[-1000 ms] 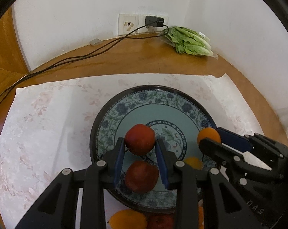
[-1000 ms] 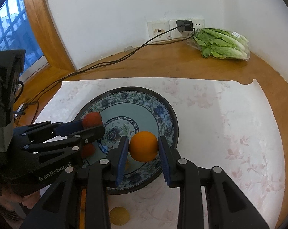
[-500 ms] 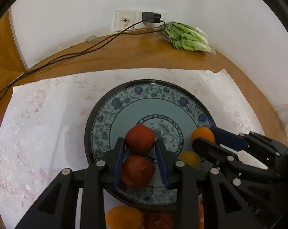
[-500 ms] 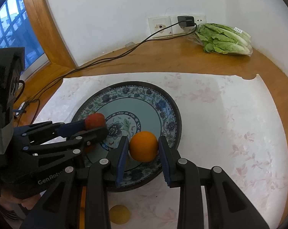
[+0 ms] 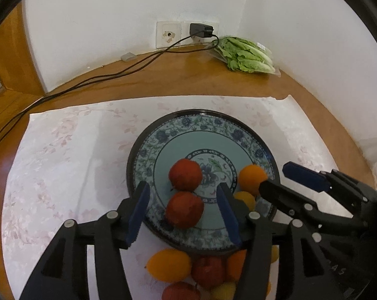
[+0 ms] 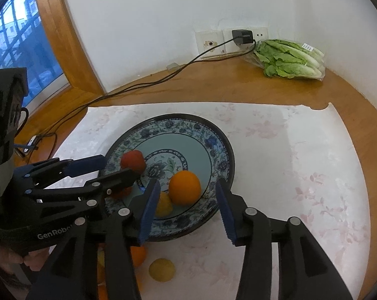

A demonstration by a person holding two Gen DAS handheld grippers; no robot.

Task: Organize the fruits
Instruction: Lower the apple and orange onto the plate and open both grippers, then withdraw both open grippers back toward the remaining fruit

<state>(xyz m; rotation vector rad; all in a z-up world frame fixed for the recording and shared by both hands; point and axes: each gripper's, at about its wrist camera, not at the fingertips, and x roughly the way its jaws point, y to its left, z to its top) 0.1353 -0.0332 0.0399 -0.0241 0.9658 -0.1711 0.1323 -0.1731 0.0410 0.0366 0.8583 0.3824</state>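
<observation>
Both grippers' jaws opening over the plate (image 5: 248, 135): left gripper (image 5: 183, 212) around, clear of, a red fruit (image 5: 184, 212); right gripper (image 6: 187, 208) released an orange (image 6: 184, 187).

Both views are evenly lit by soft daylight; the window (image 6: 18, 50) at left appears blue-tinted. Shadows on the tablecloth (image 5: 63, 162) are faint and diffuse. Fisheye distortion curves the table edge (image 6: 350, 87), and black vignetting fills the corners. Focus is acceptable; nearest parts are slightly soft.
</observation>
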